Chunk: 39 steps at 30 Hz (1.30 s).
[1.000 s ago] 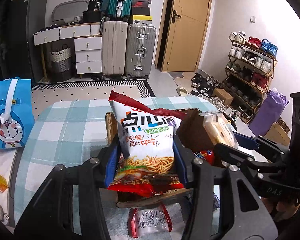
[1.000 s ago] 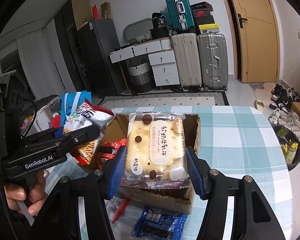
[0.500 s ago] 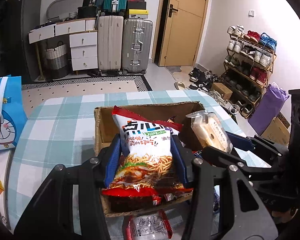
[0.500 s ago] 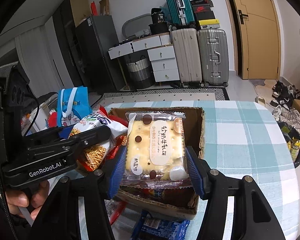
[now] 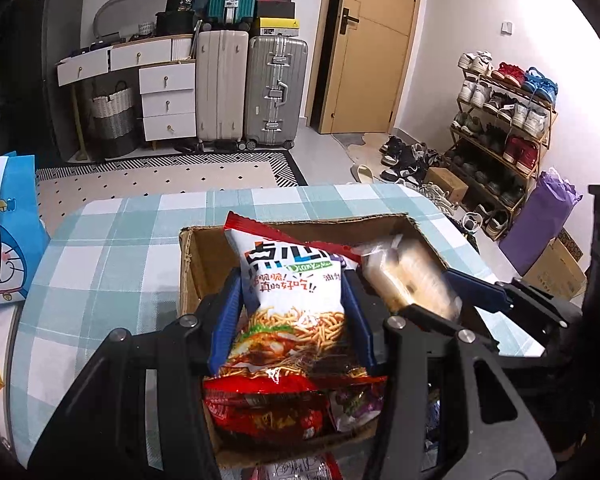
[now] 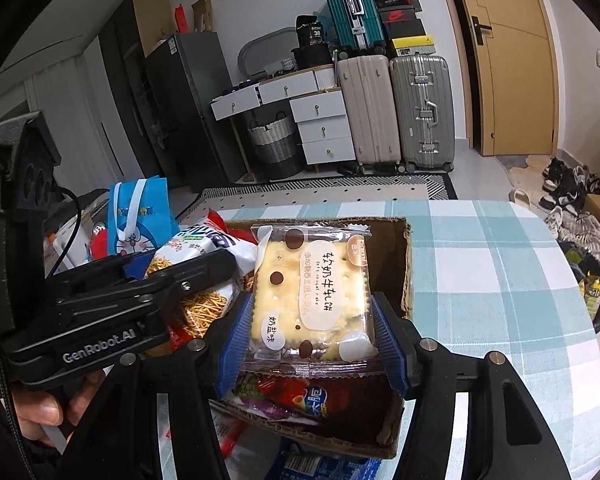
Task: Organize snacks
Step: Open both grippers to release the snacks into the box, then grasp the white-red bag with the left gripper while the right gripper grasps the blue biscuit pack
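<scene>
Item 1. Left tongs (image 5: 292,312): black frame, blue pads, narrowed onto the sides of a white-and-red foil bag of fried noodle-stick snack (image 5: 290,300). Bag stands upright in the grip, long axis running away from the tongs and up, red crimped top farthest off. Its lower end sits above the packets already in the box.

Item 2. Right tongs (image 6: 312,332): same build, closed across the width of a clear-wrapped square cracker sandwich pack with brown dots and a cream label (image 6: 310,292). Pack held flat-faced toward the camera, long axis pointing forward and slightly up.

Item 3. Open brown corrugated cardboard box (image 5: 204,248), on the bench (image 5: 100,248) with a teal-and-white check cloth. Contents: red and purple snack packets, partly hidden under both held items.

Relation governing the next move: the box opening lies directly below and ahead of both tongs. The noodle bag is over the box's left half, the cracker pack over its right half, the two just beside each other. Judged: each arm is equally near; each need only lower and release.

Item 4. Loose packets on the cloth at the box's near wall, including a blue wrapper (image 6: 324,468); still outside the box.
</scene>
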### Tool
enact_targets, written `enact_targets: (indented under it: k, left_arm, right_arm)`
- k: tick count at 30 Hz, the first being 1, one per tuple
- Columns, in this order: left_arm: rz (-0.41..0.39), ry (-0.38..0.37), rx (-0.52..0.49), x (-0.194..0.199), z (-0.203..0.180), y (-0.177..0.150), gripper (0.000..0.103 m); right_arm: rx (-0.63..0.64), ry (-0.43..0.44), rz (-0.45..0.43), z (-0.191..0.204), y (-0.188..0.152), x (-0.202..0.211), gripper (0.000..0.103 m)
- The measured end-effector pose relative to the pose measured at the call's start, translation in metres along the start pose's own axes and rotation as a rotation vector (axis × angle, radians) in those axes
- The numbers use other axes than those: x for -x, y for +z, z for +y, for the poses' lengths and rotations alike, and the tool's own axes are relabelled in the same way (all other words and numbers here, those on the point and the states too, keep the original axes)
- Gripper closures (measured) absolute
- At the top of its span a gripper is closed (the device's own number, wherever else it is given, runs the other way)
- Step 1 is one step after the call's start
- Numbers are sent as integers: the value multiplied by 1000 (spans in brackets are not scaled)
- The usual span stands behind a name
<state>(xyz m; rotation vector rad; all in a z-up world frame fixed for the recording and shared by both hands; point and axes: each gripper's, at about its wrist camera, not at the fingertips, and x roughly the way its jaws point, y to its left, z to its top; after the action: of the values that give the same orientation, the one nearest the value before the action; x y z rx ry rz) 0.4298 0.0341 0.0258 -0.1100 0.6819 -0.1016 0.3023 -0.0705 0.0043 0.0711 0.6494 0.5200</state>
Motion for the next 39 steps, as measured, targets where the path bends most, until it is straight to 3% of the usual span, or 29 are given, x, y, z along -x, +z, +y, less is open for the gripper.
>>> enact_targets:
  k: [3, 8, 11, 13, 15, 18, 22, 24, 39]
  left_arm:
    - [4, 2, 3, -9, 4, 4, 57]
    - [8, -4, 6, -15, 6, 5, 57]
    - [-3, 15, -15, -10, 6, 3, 57]
    - [-8, 13, -32, -4, 3, 1, 50]
    - [-24, 27, -38, 5, 2, -2, 24]
    - [-47, 24, -33, 26, 2, -8, 17]
    - [-17, 26, -14, 46, 5, -22, 11]
    - [-15, 37, -9, 55, 8, -30, 0]
    - [16, 105, 0, 115, 26, -100, 1]
  right_arm:
    - [35, -33, -9, 4, -1, 2, 44]
    - [50, -42, -12, 4, -3, 11, 33]
    - [67, -77, -43, 5, -5, 22, 13]
    - [84, -94, -69, 5, -7, 31, 7]
    - [99, -101, -64, 6, -8, 35, 3]
    - [103, -121, -36, 5, -12, 38, 2]
    - [72, -117, -17, -1, -22, 42, 1]
    - [57, -112, -12, -3, -25, 45, 1]
    - [-40, -103, 53, -12, -53, 62, 1]
